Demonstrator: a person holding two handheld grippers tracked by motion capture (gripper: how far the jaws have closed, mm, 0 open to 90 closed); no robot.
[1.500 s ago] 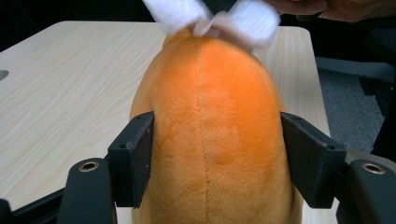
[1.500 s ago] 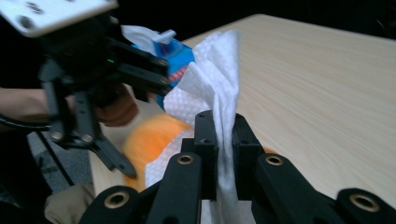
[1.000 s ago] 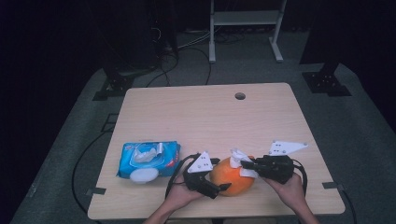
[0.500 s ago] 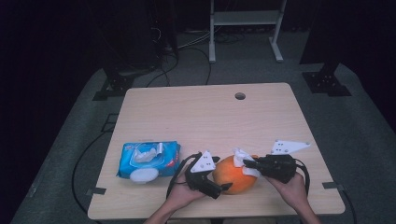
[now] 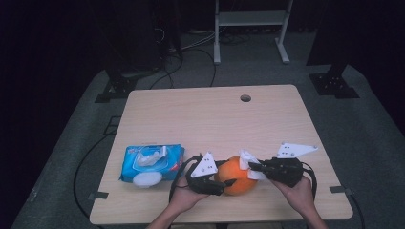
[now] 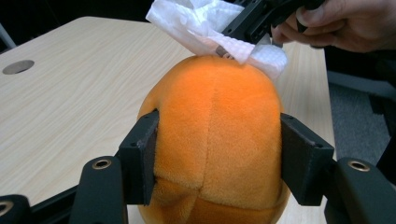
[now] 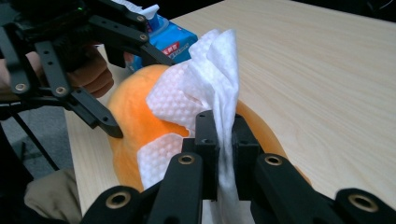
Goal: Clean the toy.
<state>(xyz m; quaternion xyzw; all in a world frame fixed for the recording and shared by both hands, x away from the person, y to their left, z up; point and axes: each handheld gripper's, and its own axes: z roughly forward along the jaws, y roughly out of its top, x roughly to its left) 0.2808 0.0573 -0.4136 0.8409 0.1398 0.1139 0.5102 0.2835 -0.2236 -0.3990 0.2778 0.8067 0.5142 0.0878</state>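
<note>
Left hand-held gripper (image 6: pixel 217 154) clamped on orange plush ball (image 6: pixel 217 140), jaws just closing; right hand-held gripper (image 7: pixel 223 140) pinching white wipe (image 7: pixel 205 84) against it

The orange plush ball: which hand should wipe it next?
The right. Its gripper already pinches the white wipe against the orange plush ball; the left gripper has just been closing its jaws around the ball, steadying it.

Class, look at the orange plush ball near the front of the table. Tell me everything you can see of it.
The plush ball is round, orange and fuzzy, with stitched seams dividing it into panels. It sits on the wooden table near the front edge. The left tongs have just been closing and now press its two sides. A white wipe, pinched in the right tongs, lies against its top.
</note>
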